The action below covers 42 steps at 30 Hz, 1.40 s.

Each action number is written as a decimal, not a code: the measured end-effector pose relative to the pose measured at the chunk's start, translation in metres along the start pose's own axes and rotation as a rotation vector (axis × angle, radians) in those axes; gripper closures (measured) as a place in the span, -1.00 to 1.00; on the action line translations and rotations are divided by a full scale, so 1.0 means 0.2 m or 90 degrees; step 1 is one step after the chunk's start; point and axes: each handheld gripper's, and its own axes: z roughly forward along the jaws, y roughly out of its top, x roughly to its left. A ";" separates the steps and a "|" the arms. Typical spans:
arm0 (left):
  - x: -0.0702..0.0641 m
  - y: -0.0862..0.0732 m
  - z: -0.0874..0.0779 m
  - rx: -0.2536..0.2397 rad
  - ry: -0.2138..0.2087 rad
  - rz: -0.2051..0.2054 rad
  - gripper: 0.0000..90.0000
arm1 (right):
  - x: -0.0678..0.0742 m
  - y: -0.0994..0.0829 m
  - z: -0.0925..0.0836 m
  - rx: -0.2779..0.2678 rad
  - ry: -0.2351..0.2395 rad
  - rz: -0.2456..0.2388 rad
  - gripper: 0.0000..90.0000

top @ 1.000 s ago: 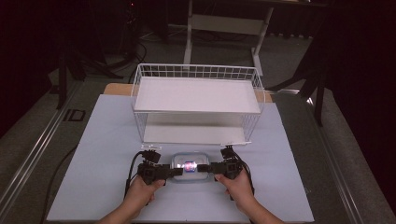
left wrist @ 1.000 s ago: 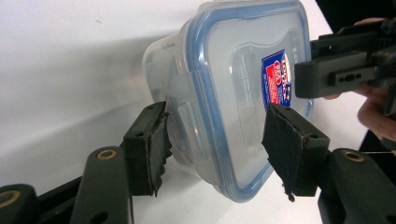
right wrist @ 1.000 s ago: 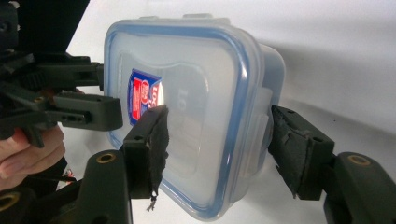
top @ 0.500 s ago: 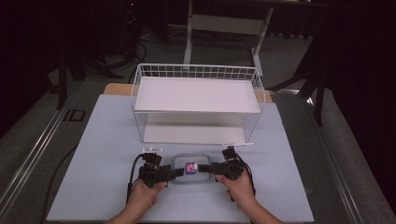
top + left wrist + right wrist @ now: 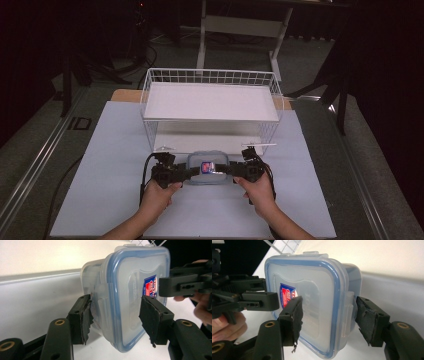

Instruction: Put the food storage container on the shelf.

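High view: I hold the lidded plastic container (image 5: 207, 168) on the table (image 5: 100, 165), just before the wire basket (image 5: 210, 100), between my left gripper (image 5: 186, 173) and right gripper (image 5: 229, 170). Left gripper view: jaws clamped across lid and base. Right gripper view: jaws likewise pressed on the container (image 5: 312, 307).

left gripper (image 5: 115, 315) | jaws clamped on plastic container (image 5: 125, 290) | blue-rimmed lid, label visible
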 end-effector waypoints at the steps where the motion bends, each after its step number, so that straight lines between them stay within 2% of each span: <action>1: 0.00 0.01 0.01 -0.002 -0.001 0.006 -0.01 | 0.00 0.01 0.00 -0.002 -0.001 0.004 -0.10; 9: 0.01 0.10 0.05 -0.008 0.002 0.011 -0.01 | -0.04 0.09 -0.01 -0.026 -0.011 0.003 -0.11; 13: 0.04 0.15 0.08 0.000 -0.002 0.012 -0.01 | -0.07 0.11 0.01 -0.036 -0.014 0.015 -0.11; 15: 0.06 0.15 0.10 -0.012 -0.006 0.011 -0.01 | -0.08 0.12 0.02 -0.042 -0.014 0.017 -0.11; 16: 0.08 0.16 0.12 -0.008 -0.010 0.011 -0.01 | -0.09 0.13 0.02 -0.048 -0.018 0.013 -0.11; 17: 0.08 0.16 0.12 -0.018 -0.011 0.014 -0.01 | -0.09 0.13 0.03 -0.050 -0.026 0.007 -0.11; 18: 0.09 0.16 0.13 -0.024 -0.011 0.019 -0.01 | -0.11 0.14 0.03 -0.052 -0.023 0.014 -0.11; 19: 0.09 0.17 0.15 -0.019 -0.014 0.010 -0.01 | -0.12 0.14 0.04 -0.054 -0.020 0.022 -0.11; 23: 0.12 0.19 0.19 -0.002 -0.013 0.003 -0.01 | -0.15 0.15 0.06 -0.057 -0.030 0.023 -0.11; 27: 0.14 0.21 0.19 -0.007 -0.007 0.005 -0.01 | -0.17 0.16 0.08 -0.063 -0.025 0.027 -0.11; 30: 0.17 0.24 0.21 -0.005 -0.001 0.021 -0.01 | -0.20 0.18 0.11 -0.065 -0.016 0.049 -0.11; 32: 0.18 0.24 0.23 -0.011 -0.002 0.015 -0.02 | -0.20 0.18 0.12 -0.065 -0.022 0.046 -0.11; 35: 0.20 0.24 0.26 0.000 -0.001 0.006 -0.02 | -0.22 0.20 0.14 -0.076 -0.036 0.034 -0.11; 38: 0.20 0.24 0.26 -0.005 0.000 0.004 -0.02 | -0.24 0.20 0.16 -0.076 -0.031 0.050 -0.12; 41: 0.22 0.26 0.27 -0.009 -0.012 -0.006 -0.02 | -0.25 0.20 0.16 -0.082 -0.029 0.057 -0.12; 42: 0.22 0.26 0.27 -0.018 -0.010 -0.002 -0.02 | -0.25 0.21 0.16 -0.083 -0.028 0.057 -0.12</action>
